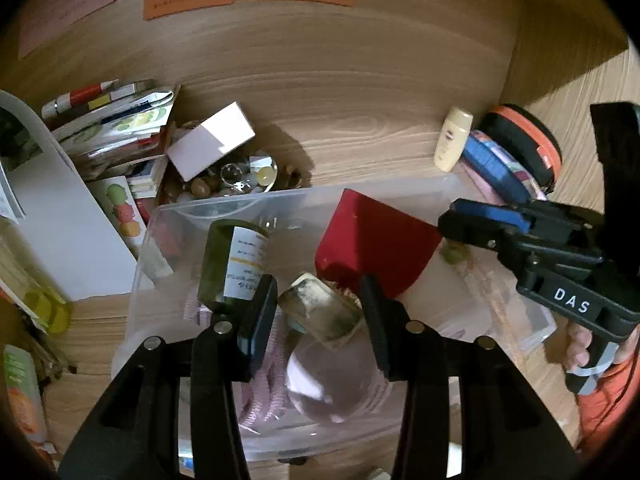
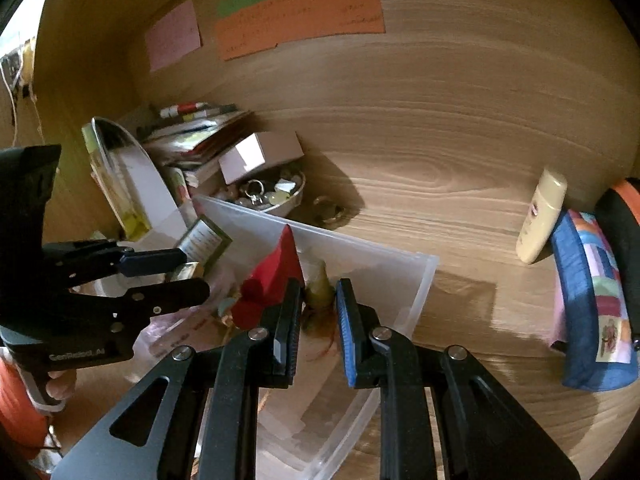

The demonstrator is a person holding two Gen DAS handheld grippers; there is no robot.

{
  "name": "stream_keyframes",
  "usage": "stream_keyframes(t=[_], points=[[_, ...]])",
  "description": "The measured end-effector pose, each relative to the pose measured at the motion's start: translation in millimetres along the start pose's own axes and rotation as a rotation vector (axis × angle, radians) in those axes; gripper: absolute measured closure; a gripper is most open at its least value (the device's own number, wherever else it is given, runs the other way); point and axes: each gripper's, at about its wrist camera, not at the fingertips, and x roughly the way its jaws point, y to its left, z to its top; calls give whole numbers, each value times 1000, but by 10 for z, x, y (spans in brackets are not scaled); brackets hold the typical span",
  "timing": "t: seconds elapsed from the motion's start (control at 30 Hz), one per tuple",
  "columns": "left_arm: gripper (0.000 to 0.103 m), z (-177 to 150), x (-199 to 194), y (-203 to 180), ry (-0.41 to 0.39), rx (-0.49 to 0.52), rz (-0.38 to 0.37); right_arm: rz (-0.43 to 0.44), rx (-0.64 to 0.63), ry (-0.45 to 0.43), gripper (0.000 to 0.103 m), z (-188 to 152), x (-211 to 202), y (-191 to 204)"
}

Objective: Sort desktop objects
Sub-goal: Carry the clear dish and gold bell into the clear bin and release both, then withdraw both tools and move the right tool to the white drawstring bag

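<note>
Holds a small jar (image 1: 320, 312) in the left tool (image 1: 318, 320), tilted, above the clear bin (image 1: 240, 208), between a dark green bottle (image 1: 224, 264) and a red block (image 1: 372, 240). Carries nothing in the right tool (image 2: 318, 328), part-open at the bin's right end, just beside the red block.

Risks a slip first: appears to be a grip on a smooth, round, tilted body, so likely to rotate or drop onto the pink things below if swung or loosened early. Could also knock the green bottle, leaning close beside the left pad, on the way out. Might catch the bin wall and drag the light bin across the desk (image 1: 380, 160). Risks a bump between the two tools, working near each other over one bin.

Best lifted straight and slowly, clear of the rim, before turning toward the cream bottle (image 1: 452, 140) and blue pouch (image 2: 588, 300).
</note>
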Motion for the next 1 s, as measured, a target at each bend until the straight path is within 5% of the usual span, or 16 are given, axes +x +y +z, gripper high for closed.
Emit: stream_keyframes(t=[0.23, 0.37, 0.57, 0.63, 0.8, 1.0], points=[[60, -8, -12, 12, 10, 14, 27, -24, -56, -16, 86, -10, -32, 107], [54, 3, -139, 55, -8, 3, 29, -23, -71, -27, 67, -12, -37, 150], [47, -17, -477, 132, -57, -9, 47, -6, -88, -60, 56, 39, -159, 215], [37, -40, -585, 150, -72, -6, 56, -9, -95, -66, 51, 63, -214, 266], [36, -152, -883, 249, -119, -5, 81, -7, -97, -73, 22, 79, -424, 437], [16, -374, -1122, 395, -125, -28, 98, -20, -99, -99, 15, -25, -735, 672]])
